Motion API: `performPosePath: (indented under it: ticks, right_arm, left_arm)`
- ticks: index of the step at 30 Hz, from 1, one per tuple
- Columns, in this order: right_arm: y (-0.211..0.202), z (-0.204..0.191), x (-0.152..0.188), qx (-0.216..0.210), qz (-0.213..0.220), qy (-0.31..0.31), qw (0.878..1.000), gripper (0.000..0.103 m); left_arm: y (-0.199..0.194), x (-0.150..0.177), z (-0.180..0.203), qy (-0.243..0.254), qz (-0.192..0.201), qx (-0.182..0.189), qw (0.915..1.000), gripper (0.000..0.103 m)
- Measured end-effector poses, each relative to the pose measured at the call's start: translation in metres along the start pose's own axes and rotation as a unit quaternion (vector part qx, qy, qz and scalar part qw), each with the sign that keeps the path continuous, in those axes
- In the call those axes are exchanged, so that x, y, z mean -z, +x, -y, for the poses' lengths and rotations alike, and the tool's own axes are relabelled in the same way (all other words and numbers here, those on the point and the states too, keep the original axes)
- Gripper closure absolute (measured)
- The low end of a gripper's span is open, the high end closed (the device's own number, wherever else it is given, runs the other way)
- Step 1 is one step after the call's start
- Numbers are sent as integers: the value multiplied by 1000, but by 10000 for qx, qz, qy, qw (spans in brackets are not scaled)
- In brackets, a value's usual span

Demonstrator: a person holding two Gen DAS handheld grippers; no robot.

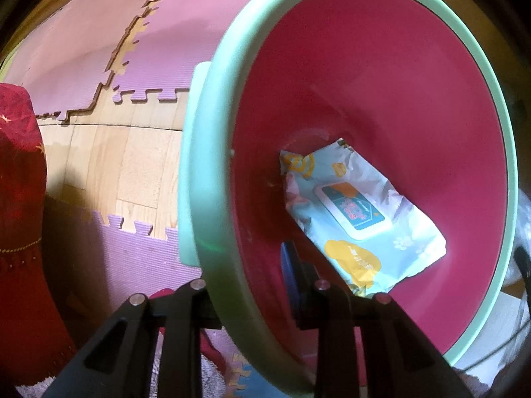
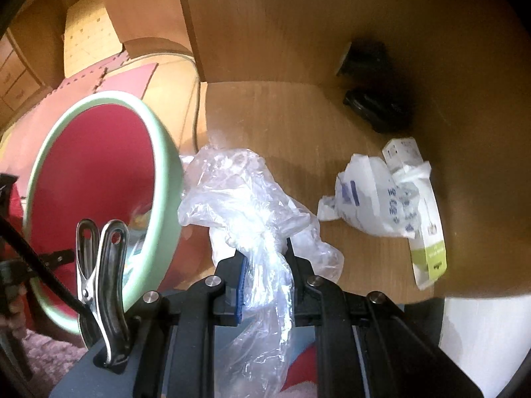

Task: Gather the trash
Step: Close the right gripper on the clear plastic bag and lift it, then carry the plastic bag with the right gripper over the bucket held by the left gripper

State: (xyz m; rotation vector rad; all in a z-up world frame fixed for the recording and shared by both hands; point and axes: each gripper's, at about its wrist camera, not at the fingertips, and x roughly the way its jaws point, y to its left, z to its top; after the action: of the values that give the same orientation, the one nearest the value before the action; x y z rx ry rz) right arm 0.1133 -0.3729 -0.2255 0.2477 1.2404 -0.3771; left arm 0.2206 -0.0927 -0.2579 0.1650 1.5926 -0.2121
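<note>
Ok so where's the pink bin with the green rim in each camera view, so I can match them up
Left wrist: the bin fills the centre and right, tilted, a wipes pack inside; the left tool grips its green rim.
Right wrist: the bin is at the left edge, beside the clear plastic bag in the right tool.
Shared landmark: the pink foam floor mats.

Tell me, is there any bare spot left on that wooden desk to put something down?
Yes: the desk is bare between the clear plastic bag and the white packaging, and behind both toward the back panel. It is crowded by the right wall, near the dark object.
</note>
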Motion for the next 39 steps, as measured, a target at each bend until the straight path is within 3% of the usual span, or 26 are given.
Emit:
performPosePath:
  ticks: [19, 39]
  right_arm:
    - [-89, 2, 47, -227, 524, 652, 9962, 85]
    - [-165, -10, 62, -443, 1351, 515, 9885, 85]
  left_arm:
    - [-5, -1, -4, -120, 69, 43, 9999, 75]
    - [-23, -1, -9, -146, 247, 254, 9993, 76]
